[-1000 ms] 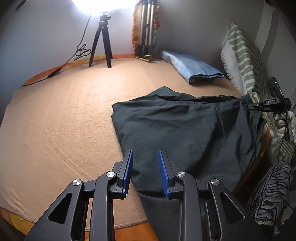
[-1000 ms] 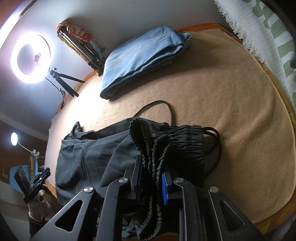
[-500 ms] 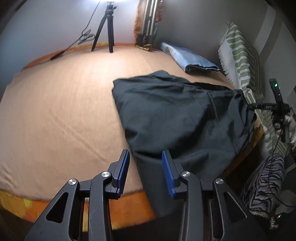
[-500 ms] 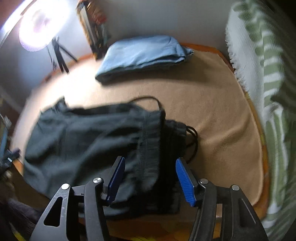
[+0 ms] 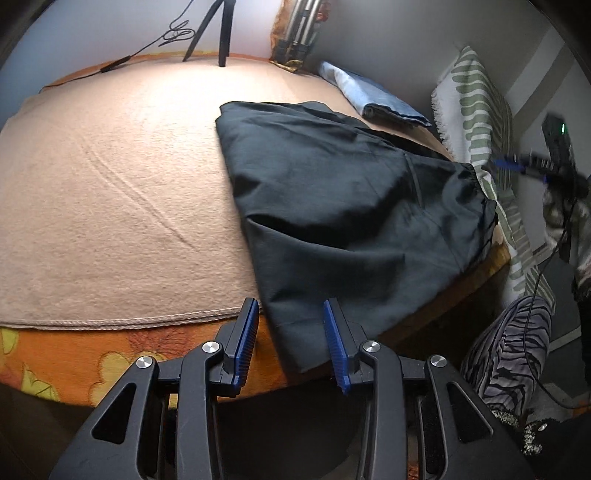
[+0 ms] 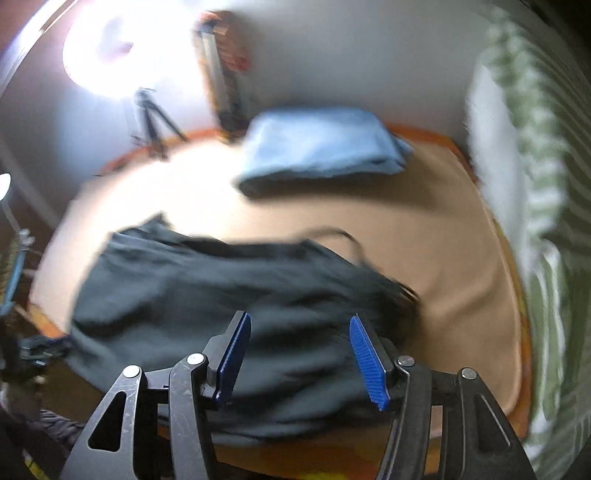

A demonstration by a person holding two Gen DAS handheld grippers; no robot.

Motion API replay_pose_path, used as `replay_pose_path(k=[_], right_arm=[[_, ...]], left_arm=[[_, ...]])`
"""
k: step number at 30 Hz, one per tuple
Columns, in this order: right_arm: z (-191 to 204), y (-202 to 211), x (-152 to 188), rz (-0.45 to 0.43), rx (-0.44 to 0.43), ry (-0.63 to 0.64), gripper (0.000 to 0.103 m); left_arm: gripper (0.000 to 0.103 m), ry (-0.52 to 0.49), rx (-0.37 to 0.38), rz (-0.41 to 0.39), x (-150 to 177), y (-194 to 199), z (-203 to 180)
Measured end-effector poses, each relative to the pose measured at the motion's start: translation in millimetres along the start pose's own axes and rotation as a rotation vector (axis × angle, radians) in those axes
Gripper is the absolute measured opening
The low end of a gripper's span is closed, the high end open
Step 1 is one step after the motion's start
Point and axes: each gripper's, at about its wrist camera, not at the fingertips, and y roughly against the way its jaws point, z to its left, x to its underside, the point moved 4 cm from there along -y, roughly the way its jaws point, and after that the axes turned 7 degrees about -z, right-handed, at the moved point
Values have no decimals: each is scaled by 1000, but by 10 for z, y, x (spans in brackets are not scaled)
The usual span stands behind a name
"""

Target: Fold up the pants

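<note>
Dark pants [image 5: 340,206] lie spread on the tan blanket [image 5: 110,206], one leg end hanging over the bed's near edge. My left gripper [image 5: 290,317] hovers open just off that edge, its blue pads either side of the leg's corner without touching it. In the blurred right wrist view the same pants [image 6: 207,295] lie flat, waistband and drawcord to the right. My right gripper [image 6: 300,334] stands open above them with nothing between its pads. It also shows as a blur at the far right of the left wrist view, right gripper [image 5: 517,166].
Folded blue jeans [image 5: 373,98] lie at the back of the bed. A tripod [image 5: 214,33] with ring light [image 6: 99,51] stands behind, its cable trailing left. A green-striped white throw [image 5: 476,110] hangs at the right. A striped trouser leg [image 5: 506,354] stands beside the bed.
My right gripper let go of the bunched waistband, opened wide and lifted away; the pants now lie flat. My left gripper drew back off the bed's edge and widened a little.
</note>
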Motion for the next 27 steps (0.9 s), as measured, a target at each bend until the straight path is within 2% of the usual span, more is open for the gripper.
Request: replay_pose_path(k=[6, 13, 17, 20, 27], right_arm=[[953, -275, -385, -16, -268, 74, 59], [1924, -1085, -715, 89, -447, 141, 59], [2328, -1473, -788, 133, -469, 203, 59], [2483, -1749, -822, 183, -488, 213, 59], [2724, -2251, -742, 271, -468, 275, 58]], left_arm=[[35, 34, 1, -13, 12, -32, -3], [35, 69, -1, -34, 30, -39, 30], [35, 85, 0, -32, 14, -61, 79], [35, 94, 10, -34, 4, -63, 100], [35, 117, 35, -36, 1, -55, 130]])
